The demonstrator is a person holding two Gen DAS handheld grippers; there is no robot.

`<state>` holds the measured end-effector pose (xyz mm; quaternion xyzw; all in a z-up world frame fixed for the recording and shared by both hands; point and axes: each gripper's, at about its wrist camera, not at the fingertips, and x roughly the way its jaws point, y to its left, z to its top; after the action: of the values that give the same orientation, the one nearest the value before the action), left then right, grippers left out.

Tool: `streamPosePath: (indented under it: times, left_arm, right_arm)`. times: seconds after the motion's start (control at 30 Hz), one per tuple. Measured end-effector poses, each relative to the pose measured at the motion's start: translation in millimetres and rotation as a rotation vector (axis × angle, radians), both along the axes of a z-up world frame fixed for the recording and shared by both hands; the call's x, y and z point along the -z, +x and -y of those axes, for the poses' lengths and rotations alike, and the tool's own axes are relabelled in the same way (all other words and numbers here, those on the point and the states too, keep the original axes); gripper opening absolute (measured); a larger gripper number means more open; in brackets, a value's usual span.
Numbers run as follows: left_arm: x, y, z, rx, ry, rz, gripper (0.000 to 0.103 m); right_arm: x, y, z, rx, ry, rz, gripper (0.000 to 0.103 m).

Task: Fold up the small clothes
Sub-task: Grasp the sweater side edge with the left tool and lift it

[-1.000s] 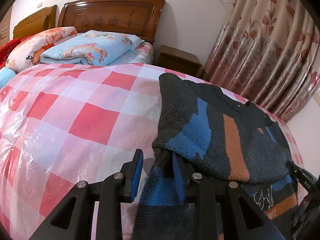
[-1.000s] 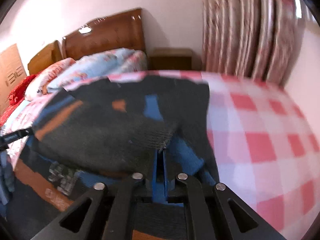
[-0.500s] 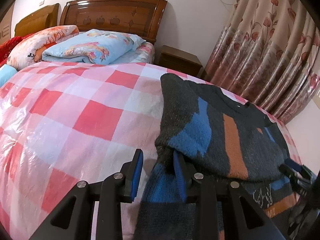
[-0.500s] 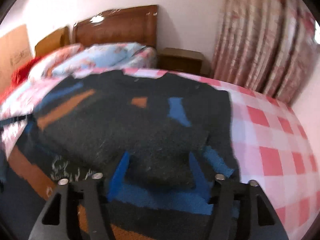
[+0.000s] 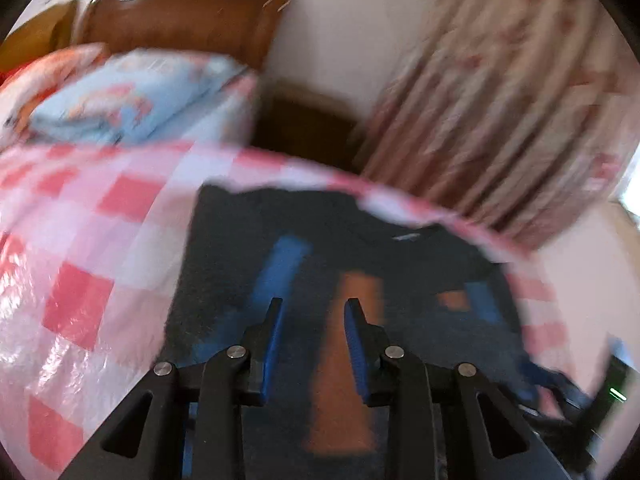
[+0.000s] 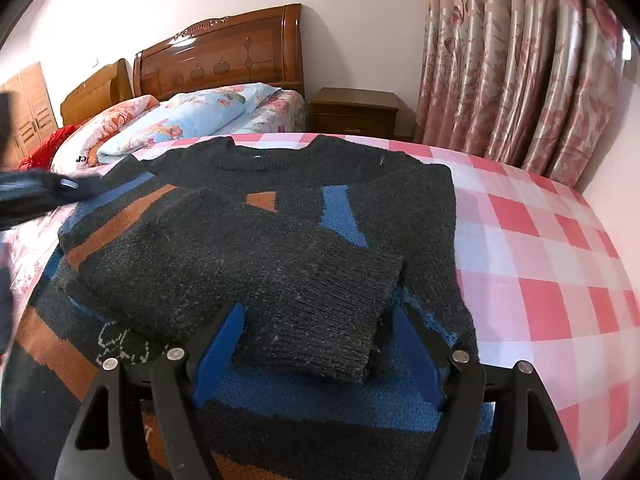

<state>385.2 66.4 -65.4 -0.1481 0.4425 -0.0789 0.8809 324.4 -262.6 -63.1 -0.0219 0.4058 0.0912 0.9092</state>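
Right wrist view shows the dark sweater [image 6: 280, 208] lying flat on a pink checked bedspread [image 6: 540, 264], sleeves folded across its front, before a wooden headboard [image 6: 224, 60], nightstand [image 6: 354, 112] and floral curtains [image 6: 520, 72]. The right gripper [image 6: 320, 320] hovers with jaws spread wide and empty; the blurred left gripper [image 5: 312, 312] is likewise parted, holding nothing.

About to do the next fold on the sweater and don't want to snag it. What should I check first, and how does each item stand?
1. Right gripper open, holding nothing: ok.
2. Left gripper open, above the sweater: ok.
3. Sleeve lies folded across the body: ok.
4. Sweater fully on the checked cover: near hem hidden, cannot tell.
5. Left wrist view sharp enough to aim: blurred, not ok.
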Motion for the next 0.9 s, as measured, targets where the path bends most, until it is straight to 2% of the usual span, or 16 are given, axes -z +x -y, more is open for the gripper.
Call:
streamPosePath:
  times: [0.03,0.07,0.13,0.2,0.27,0.33,0.43,0.5,0.63,0.73,0.83,0.9]
  left_arm:
    - [11,6,-5,-0.014,-0.025,-0.027,0.025]
    - [10,1,-10,-0.024,-0.051,0.021,0.025]
    - [7,1,-17,-0.005,-0.123,-0.010,0.025]
    - [-4,2,-31,-0.002,-0.221,0.031,0.026]
    - [-14,13,-45,-0.045,-0.231,0.056,0.026]
    - [-13,39,-58,-0.060,-0.252,0.020,0.026]
    - [6,70,-65,-0.027,-0.309,-0.055,0.026]
    - [21,84,-67,-0.024,-0.322,-0.076,0.020]
    - [24,97,-87,-0.081,-0.467,-0.090,0.020]
    - [16,97,-93,-0.101,-0.438,-0.045,0.021]
    - [33,106,-92,-0.095,-0.420,-0.098,0.019]
    - [36,106,-95,-0.096,-0.434,-0.090,0.019]
  right_arm:
    - [2,1,0,-0.001,0.002,0.000,0.103]
    - [2,1,0,-0.001,0.006,-0.001,0.103]
    - [1,0,0,-0.001,0.007,-0.001,0.103]
    - [2,0,1,-0.001,0.012,-0.003,0.103]
    - [2,1,1,-0.001,0.011,-0.002,0.103]
    - [2,0,1,-0.001,0.013,-0.002,0.103]
    - [3,1,2,-0.001,0.024,-0.005,0.103]
    - [3,2,4,-0.003,0.035,-0.007,0.103]
    - [3,2,4,-0.005,0.041,-0.007,0.103]
    - [4,2,5,-0.007,0.050,-0.009,0.103]
    - [4,3,5,-0.009,0.055,-0.010,0.103]
    - [4,3,5,-0.010,0.058,-0.011,0.103]
